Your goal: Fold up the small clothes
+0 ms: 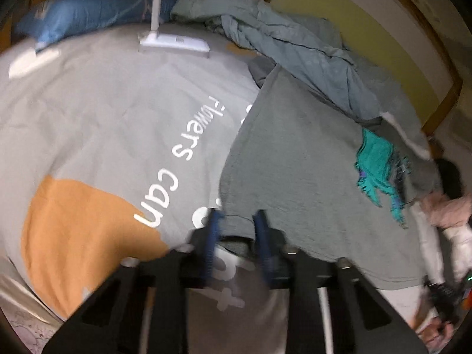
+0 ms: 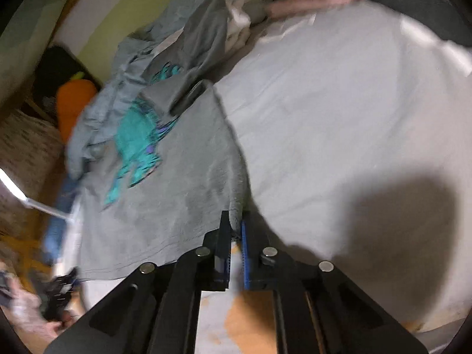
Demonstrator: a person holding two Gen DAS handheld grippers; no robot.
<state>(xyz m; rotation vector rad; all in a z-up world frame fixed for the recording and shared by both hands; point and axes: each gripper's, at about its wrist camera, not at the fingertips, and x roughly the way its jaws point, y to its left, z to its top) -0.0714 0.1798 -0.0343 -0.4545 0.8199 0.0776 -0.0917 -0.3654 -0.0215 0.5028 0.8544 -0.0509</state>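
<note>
Caught a grey shirt (image 1: 295, 177) spread flat on a bed, print side up, with a teal print (image 1: 377, 165) toward its far right in the left wrist view. Clamped the left gripper (image 1: 237, 215) on the shirt's near left corner, at what looked like a sleeve cuff, blue fingers (image 1: 213, 230) close either side of the bunched cloth. Pinched the right gripper (image 2: 235, 219) on the shirt's near right edge, fingers almost together with a thin fold between them. Left the rest of the shirt lying on the bed between the two grippers, hem nearest the cameras.

Seen under the shirt from the left: a grey cover (image 1: 103, 103) with white lettering and an orange patch (image 1: 79, 230). Seen to the right of the shirt, from the right wrist: a pale sheet (image 2: 339, 103) crossed by a dark shadow (image 2: 398, 221). Heaped beyond the shirt, touching its far end: a pile (image 1: 295, 44) of grey-blue clothes. Set at the far side: a white stand (image 1: 174, 42), a blue pillow (image 1: 88, 14) and an orange toy (image 2: 73, 103). Blurred throughout.
</note>
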